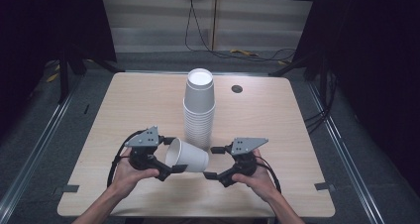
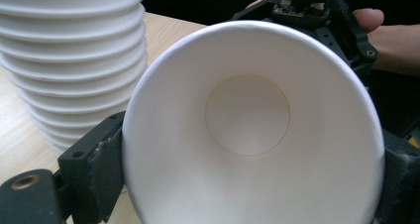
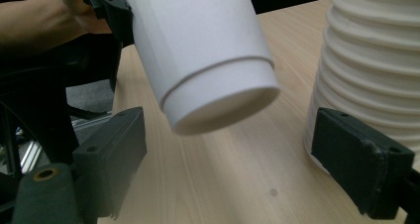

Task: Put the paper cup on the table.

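Note:
A tall stack of white paper cups stands upright at the table's middle. My left gripper is shut on a single white paper cup, which it holds on its side by the rim, base pointing right. In the left gripper view I look into that cup, with a jaw pressed on each side and the stack at the left. My right gripper is open just right of the cup's base. In the right gripper view the cup's base hangs above and between the spread jaws, the stack at the right.
The light wooden table has a small round grommet hole right of the stack. Cables lie on the floor beyond the far edge. Black stands and dark curtains flank both sides.

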A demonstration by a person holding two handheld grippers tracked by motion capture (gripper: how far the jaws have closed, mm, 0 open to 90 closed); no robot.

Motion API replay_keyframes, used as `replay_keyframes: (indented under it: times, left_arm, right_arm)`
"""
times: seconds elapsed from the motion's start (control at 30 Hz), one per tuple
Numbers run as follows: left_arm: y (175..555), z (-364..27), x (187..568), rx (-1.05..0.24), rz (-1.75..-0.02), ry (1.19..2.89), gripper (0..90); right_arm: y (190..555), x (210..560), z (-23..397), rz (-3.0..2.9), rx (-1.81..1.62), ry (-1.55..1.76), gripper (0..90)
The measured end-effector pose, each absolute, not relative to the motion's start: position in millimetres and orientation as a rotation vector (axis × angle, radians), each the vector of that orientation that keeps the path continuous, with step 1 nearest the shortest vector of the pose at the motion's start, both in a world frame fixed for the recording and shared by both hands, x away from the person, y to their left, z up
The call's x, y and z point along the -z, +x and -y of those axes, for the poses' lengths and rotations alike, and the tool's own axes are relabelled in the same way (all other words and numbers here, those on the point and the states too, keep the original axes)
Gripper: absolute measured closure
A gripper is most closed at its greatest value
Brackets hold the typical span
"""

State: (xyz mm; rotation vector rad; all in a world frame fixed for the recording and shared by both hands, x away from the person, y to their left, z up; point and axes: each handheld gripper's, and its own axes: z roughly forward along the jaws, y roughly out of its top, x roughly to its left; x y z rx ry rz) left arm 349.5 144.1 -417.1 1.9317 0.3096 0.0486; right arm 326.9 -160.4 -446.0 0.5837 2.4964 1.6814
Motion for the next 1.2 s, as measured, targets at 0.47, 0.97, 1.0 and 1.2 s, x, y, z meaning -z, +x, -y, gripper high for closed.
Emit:
replay_keyframes:
  times: [0.47, 0.97, 1.0, 1.2]
  left_arm:
    - [354.6, -151.9, 419.0, -0.065, -0.357, 2.026, 8.8]
    - [370.8, -168.0, 418.6, -0.076, -0.441, 2.075, 8.6]
    - [371.8, -169.6, 418.7, -0.08, -0.45, 2.071, 8.5]
    - [378.2, -182.0, 419.3, -0.112, -0.517, 2.073, 8.4]
  right_arm:
    - [322.1, 449.2, 182.2, -2.413, -1.646, 0.676, 13.7]
    - [329.0, 454.9, 190.7, -2.383, -1.634, 0.735, 13.8]
    - [328.8, 454.6, 191.6, -2.378, -1.634, 0.738, 13.8]
    - [327.2, 451.4, 196.8, -2.341, -1.633, 0.755, 13.9]
